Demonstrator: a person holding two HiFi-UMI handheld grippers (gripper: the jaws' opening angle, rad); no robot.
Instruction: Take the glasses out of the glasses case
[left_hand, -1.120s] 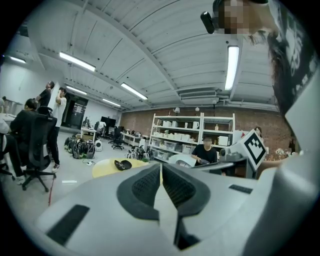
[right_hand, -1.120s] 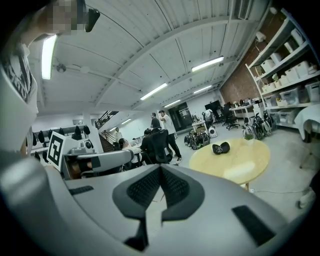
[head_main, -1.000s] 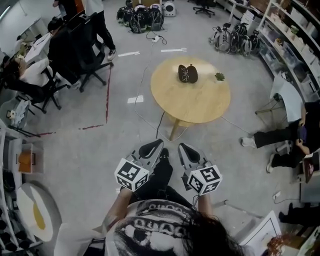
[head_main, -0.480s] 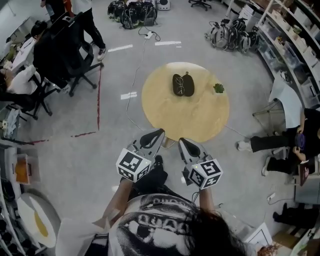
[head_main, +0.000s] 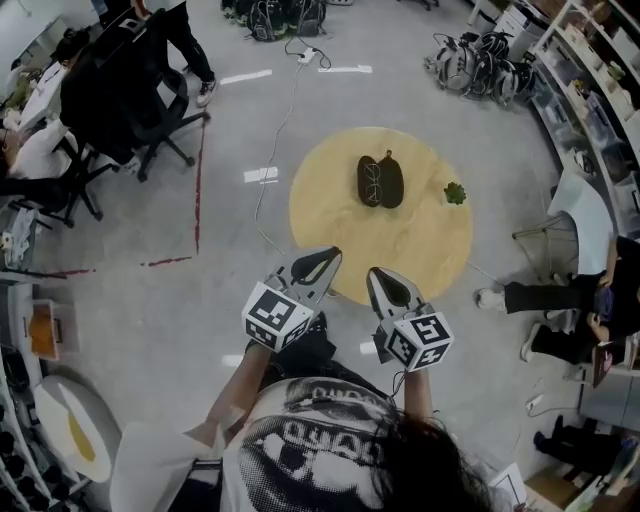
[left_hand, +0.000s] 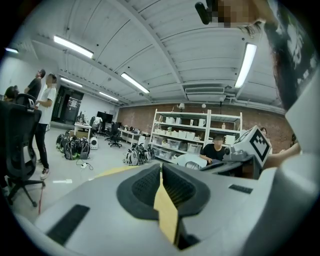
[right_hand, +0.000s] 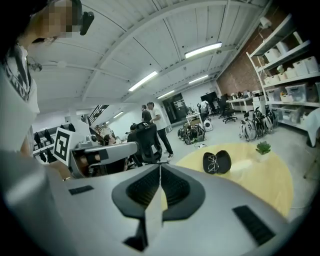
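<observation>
Head view, looking steeply down: at the far left, a black office chair (head_main: 125, 95) stands on the grey floor (head_main: 200, 300). Near the person's body, the left claw (head_main: 328, 254) and the right claw (head_main: 374, 272) are held side by side. Each has its jaws pressed together with nothing between them. Their tips overlap the near edge of a round pale wooden desk (head_main: 420, 250). Toward the desk's far side, well apart from both claws, lies an open dark oval glasses case (head_main: 392, 180). The thin-framed glasses (head_main: 371, 182) rest in its left half. A small green potted plant (head_main: 455, 192) sits to the case's right.
</observation>
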